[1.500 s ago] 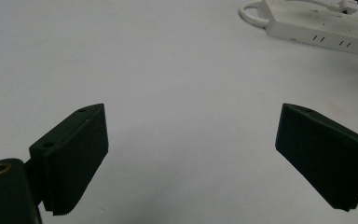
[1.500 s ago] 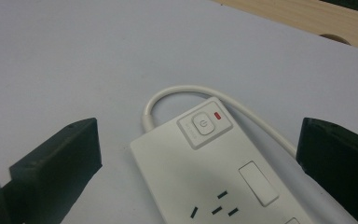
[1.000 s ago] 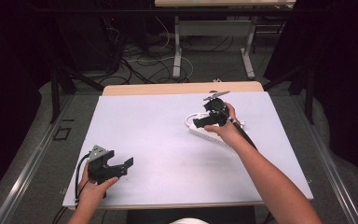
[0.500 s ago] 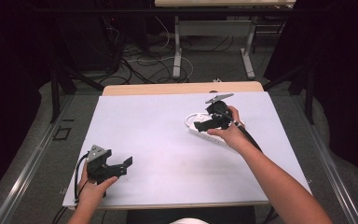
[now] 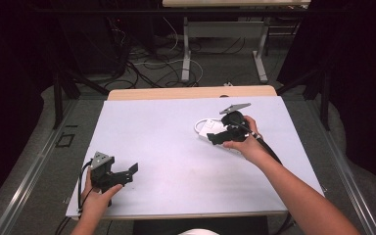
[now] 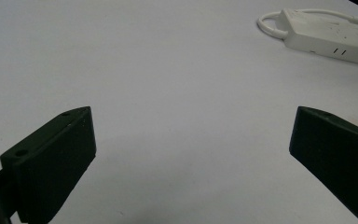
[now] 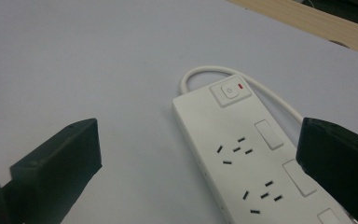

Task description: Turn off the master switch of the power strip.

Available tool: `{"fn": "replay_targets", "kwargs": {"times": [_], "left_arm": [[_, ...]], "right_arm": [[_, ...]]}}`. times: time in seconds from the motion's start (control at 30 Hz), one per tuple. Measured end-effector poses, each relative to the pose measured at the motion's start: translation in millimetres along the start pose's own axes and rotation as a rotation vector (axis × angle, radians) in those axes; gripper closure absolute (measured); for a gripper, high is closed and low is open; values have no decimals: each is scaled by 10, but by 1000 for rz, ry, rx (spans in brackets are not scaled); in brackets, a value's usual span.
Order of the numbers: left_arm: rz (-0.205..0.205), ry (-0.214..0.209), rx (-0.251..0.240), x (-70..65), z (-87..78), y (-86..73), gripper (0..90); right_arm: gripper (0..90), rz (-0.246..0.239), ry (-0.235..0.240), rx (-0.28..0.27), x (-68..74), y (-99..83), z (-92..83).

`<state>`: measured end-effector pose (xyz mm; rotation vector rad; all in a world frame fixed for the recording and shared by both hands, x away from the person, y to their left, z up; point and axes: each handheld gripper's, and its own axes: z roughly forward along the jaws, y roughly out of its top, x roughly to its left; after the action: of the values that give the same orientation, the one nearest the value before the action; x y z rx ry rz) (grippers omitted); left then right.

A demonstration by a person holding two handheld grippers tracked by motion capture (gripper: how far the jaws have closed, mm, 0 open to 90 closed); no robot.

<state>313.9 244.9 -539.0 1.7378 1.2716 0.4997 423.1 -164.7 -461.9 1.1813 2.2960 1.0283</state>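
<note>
The white power strip (image 5: 216,136) lies on the right half of the white table (image 5: 166,147), directly under the right gripper (image 5: 219,136) — whose jaws stand spread wide, holding nothing. Its long axis runs from the switch end (image 7: 230,91), ahead of those jaws, back toward the right hand. The left gripper (image 5: 127,172) — also spread and empty — sits well apart near the front left edge, so the right one is the nearer.

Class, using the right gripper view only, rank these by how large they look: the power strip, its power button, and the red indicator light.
1. power strip
2. power button
3. red indicator light
</note>
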Motion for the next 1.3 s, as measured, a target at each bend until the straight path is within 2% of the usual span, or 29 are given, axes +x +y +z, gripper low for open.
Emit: {"fn": "replay_targets", "kwargs": {"times": [0.27,0.53,0.63,0.93,1.03,1.27,1.3], "left_arm": [[-20,25,-5,21,-3,9,4],[-21,39,2,23,8,2,6],[3,48,15,23,18,1,10],[29,49,23,-9,26,0,10],[31,49,31,-10,28,0,16],[31,42,37,-18,31,-1,19],[29,38,41,-19,28,1,19]], "right_arm": [[0,13,-5,1,-4,-123,-102],[0,35,-10,-37,-40,-252,-191],[0,44,-20,-50,-51,-289,-227],[0,33,-53,-49,-85,-393,-312],[0,29,-54,-36,-73,-424,-323],[0,30,-44,-59,-63,-502,-328],[0,44,-45,-57,-58,-512,-335]]}}
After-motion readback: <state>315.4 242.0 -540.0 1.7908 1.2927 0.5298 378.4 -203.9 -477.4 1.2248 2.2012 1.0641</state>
